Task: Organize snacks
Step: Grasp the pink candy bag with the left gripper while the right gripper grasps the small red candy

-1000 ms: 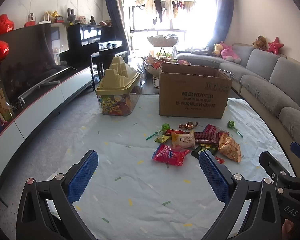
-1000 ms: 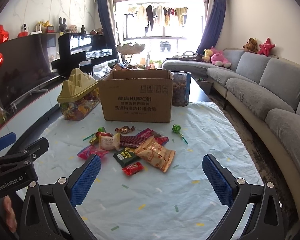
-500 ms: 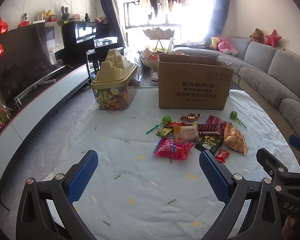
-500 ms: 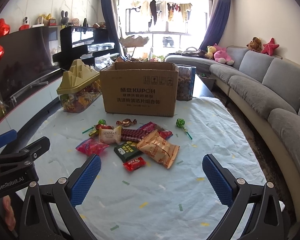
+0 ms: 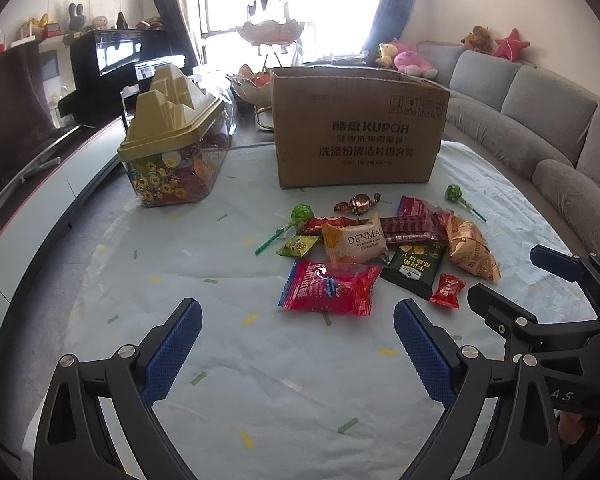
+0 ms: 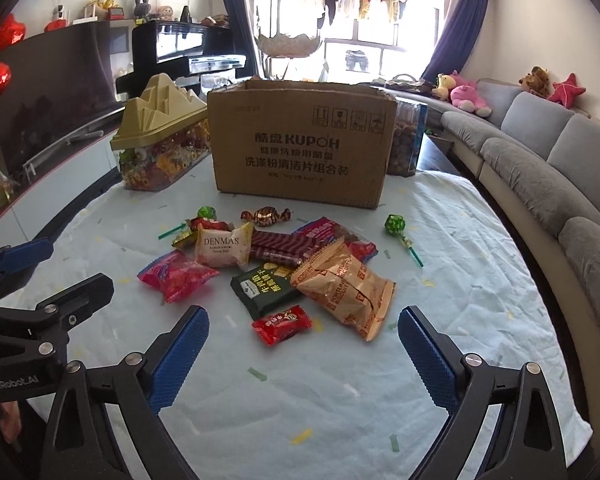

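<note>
A pile of snacks lies on the pale tablecloth in front of an open cardboard box [image 5: 360,128] [image 6: 300,148]. It holds a red packet [image 5: 328,288] [image 6: 176,274], a white DENMAS bun [image 5: 356,240] [image 6: 222,248], a dark green packet [image 5: 414,266] [image 6: 264,286], an orange biscuit bag [image 5: 470,246] [image 6: 348,288], a small red candy [image 5: 447,291] [image 6: 282,323] and two green lollipops [image 5: 302,214] [image 6: 394,225]. My left gripper [image 5: 298,344] is open and empty, just short of the red packet. My right gripper [image 6: 303,356] is open and empty, just short of the small red candy.
A clear candy tub with a gold mountain-shaped lid [image 5: 172,152] [image 6: 160,140] stands left of the box. A clear jar of snacks [image 6: 406,140] stands behind the box's right corner. A grey sofa [image 6: 540,168] runs along the right. A TV cabinet [image 5: 40,184] runs along the left.
Both grippers have moved forward toward the snack pile, which now looks nearer and larger. Both stay open and empty.
</note>
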### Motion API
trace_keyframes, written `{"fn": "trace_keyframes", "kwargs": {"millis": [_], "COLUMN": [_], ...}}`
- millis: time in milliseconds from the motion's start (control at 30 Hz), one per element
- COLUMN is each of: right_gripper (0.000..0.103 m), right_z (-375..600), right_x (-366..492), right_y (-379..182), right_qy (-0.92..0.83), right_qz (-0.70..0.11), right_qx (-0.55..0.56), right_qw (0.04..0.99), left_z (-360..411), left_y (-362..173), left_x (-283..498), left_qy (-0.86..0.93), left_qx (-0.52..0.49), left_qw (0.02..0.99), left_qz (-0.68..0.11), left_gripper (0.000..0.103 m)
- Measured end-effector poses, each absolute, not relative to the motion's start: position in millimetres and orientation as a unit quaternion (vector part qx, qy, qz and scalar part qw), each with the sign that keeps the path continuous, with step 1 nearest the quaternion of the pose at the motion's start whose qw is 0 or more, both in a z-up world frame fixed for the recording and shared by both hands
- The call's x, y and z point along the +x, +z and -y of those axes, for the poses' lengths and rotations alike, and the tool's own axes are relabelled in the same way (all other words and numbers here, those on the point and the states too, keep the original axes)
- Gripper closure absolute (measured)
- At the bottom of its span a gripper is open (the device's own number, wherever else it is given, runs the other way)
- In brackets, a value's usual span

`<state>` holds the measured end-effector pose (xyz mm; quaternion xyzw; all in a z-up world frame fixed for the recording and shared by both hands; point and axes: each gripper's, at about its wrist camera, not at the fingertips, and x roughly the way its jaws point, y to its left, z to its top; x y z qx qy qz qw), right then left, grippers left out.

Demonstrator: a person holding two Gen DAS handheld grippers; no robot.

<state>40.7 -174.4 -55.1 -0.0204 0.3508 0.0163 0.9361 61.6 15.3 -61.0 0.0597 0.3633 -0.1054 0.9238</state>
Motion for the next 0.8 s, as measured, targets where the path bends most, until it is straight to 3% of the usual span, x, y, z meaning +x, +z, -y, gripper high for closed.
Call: {"fn": "trace_keyframes", "kwargs": {"millis": [567,800], "right_gripper": [0.028,0.034], "right_z": [183,182], "right_x": [84,91], "right_y": [-98,-104], "right_qy": [0.038,0.042], "right_qz": [-0.419,-0.429], "right_qx": [0.002,0.000], "right_qw": [0.907,0.902], "left_z": [4,11], "left_y": [-101,-116], "left_x": [120,134], "left_qy": [-0.147,-0.150], "left_qx": [0.073,0.075], "left_qw": [0.890,0.881], "left_qz": [-0.425,-0.443], "left_gripper": [0.008,0.017]}}
